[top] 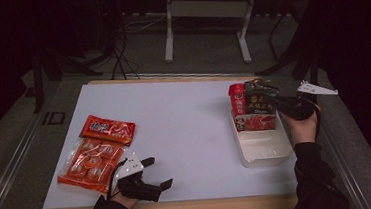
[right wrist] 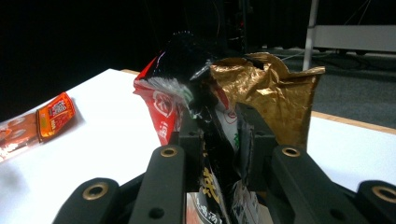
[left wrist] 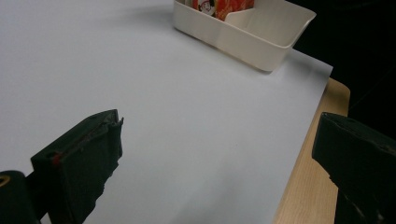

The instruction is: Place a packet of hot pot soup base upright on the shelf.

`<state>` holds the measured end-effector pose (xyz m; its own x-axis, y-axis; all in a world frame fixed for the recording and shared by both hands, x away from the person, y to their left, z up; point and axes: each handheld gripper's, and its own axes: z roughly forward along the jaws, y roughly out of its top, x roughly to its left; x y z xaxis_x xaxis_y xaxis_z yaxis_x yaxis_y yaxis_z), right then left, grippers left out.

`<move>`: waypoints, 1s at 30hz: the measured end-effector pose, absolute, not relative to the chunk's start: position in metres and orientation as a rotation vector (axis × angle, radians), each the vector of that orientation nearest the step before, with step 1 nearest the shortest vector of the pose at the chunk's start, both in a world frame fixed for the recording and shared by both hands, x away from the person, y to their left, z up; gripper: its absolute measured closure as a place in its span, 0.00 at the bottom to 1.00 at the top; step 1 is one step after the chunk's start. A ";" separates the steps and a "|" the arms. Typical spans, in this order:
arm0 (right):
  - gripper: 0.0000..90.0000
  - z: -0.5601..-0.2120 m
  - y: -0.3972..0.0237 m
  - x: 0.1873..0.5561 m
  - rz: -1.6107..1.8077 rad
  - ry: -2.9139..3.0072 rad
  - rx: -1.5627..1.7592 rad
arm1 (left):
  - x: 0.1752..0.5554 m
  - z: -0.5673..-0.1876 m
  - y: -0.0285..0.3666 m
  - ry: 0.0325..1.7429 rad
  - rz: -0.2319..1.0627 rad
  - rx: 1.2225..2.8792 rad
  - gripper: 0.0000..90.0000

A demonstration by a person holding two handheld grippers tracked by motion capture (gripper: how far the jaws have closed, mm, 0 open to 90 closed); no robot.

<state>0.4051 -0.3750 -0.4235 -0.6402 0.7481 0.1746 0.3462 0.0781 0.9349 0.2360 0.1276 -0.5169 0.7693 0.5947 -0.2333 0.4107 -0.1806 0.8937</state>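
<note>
Your room is dim, and the white table (top: 185, 129) is the one bright surface in the high view; the floor and far background sink into near black. Light falls from above, so shadows on the sheet are soft and faint. In the left gripper view the near black jaws are blurred (too close to focus) and the sheet looks evenly lit, without glare. In the right gripper view the gold foil of the snack bag (right wrist: 275, 98) catches highlights against blackness.

Black two-jaw grippers (top: 151, 175) with brass-ringed screw holes; dark sleeves (top: 312, 175).
</note>
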 end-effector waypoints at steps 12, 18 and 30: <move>0.54 -0.396 -0.377 0.385 1.528 1.974 1.173 | 0.236 -0.518 0.126 0.777 0.222 1.821 0.02; 0.46 -0.381 -0.377 0.360 1.540 1.954 1.133 | 0.239 -0.516 0.131 0.778 0.246 1.778 0.03; 0.15 -0.384 -0.338 0.316 1.610 2.017 1.016 | 0.239 -0.511 0.132 0.814 0.200 1.827 0.04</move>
<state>0.3161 -0.3382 -0.3845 -0.6736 0.7239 0.1493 0.3059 0.0892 0.9479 0.2395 0.1320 -0.5107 0.7522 0.6146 -0.2376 0.4347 -0.1918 0.8799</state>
